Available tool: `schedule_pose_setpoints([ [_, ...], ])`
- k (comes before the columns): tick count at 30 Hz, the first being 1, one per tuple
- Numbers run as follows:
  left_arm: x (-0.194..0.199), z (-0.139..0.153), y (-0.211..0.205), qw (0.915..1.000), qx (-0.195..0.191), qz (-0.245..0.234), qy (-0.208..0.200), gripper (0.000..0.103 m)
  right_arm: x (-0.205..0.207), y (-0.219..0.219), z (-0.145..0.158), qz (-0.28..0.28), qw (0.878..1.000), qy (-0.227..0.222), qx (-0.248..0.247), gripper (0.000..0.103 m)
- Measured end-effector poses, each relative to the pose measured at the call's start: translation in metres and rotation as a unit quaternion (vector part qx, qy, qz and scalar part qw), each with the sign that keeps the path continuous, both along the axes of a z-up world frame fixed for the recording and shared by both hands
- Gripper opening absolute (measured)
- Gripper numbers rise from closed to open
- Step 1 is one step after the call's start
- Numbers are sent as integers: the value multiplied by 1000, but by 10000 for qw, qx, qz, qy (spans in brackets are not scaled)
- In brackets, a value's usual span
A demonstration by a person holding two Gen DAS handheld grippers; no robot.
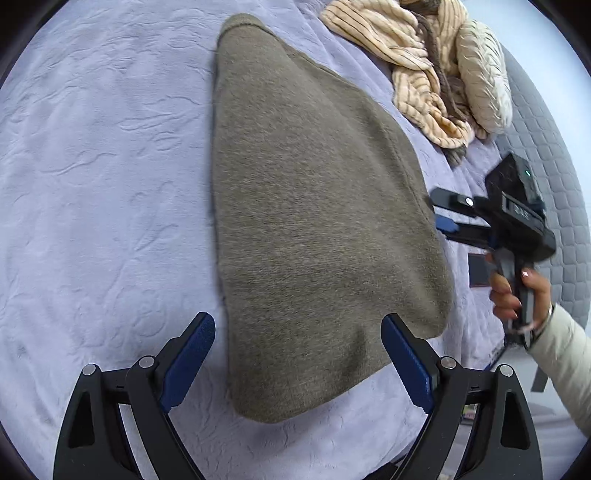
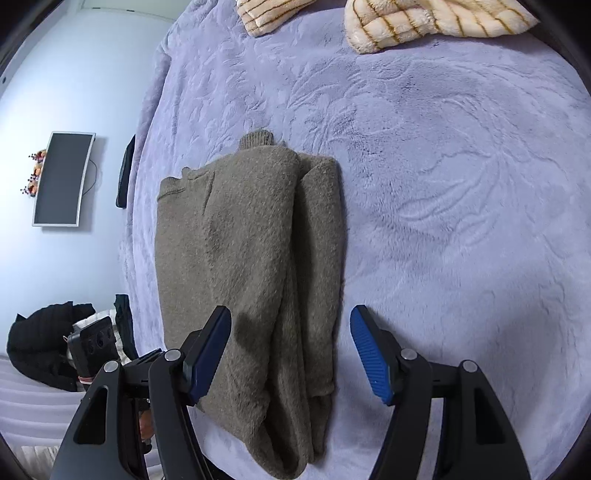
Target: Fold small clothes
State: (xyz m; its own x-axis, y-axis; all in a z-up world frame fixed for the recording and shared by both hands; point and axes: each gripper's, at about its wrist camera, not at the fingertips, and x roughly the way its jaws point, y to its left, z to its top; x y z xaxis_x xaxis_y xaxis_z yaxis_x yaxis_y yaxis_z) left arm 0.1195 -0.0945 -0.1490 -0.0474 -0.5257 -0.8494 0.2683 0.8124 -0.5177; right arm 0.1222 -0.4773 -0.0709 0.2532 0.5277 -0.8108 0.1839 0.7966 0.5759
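Observation:
A grey-brown knitted sweater (image 1: 314, 221) lies flat and partly folded lengthwise on the lilac bedspread (image 1: 92, 184). My left gripper (image 1: 299, 332) is open and empty, its blue pads (image 1: 192, 354) either side of the sweater's near end, a little above it. In the right wrist view the sweater (image 2: 251, 258) lies lengthwise with its collar far away and a sleeve folded along its right side. My right gripper (image 2: 291, 328) is open and empty over the sweater's near hem. It also shows in the left wrist view (image 1: 443, 218), at the sweater's right edge, hand-held.
A cream striped fleece (image 1: 417, 62) is heaped at the bed's far right, with a quilted pillow (image 1: 484, 74) beside it. The fleece also shows in the right wrist view (image 2: 424, 18). The bedspread (image 2: 461, 184) spreads wide. A black garment (image 2: 44, 343) and a wall monitor (image 2: 62, 177) lie beyond the bed's left edge.

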Motion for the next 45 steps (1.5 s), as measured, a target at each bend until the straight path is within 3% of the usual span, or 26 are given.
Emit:
schedule_pose_setpoints([
  [7, 6, -17, -22, 9999, -51, -104, 60, 92, 26, 1, -16, 235, 9987, -72, 446, 73],
  [13, 14, -22, -29, 9999, -134, 7, 3, 92, 50, 27, -27, 766, 9958, -84, 485, 75],
  [18, 17, -36, -34, 10000, 15, 23, 68, 92, 63, 33, -44, 665, 9958, 86, 622, 75],
  [20, 18, -36, -35, 10000, 10, 57, 50, 90, 63, 31, -45, 580, 9963, 171, 616, 70],
  [21, 17, -34, -34, 9999, -12, 100, 19, 83, 63, 31, -44, 576, 9964, 193, 588, 60],
  [22, 16, -32, -31, 9999, -2, 140, -18, 80, 62, 30, -42, 587, 9963, 195, 590, 47],
  [24, 15, -27, -23, 9997, -110, 218, -41, 63, 58, 30, -34, 589, 9962, 106, 625, 40],
  [27, 14, -19, -15, 9993, -283, 254, -56, 50, 54, 34, -21, 601, 9956, -62, 721, 37],
  [30, 12, -3, -12, 9988, -408, 208, -153, 46, 50, 40, -7, 548, 9943, -177, 893, 37],
  [39, -15, 50, 11, 9970, -608, 120, -473, 46, 25, 72, 33, 590, 9917, -335, 1091, 37],
  [45, -42, 71, 36, 9969, -435, 150, -637, 46, 4, 112, 47, 741, 9894, -407, 1177, 37],
])
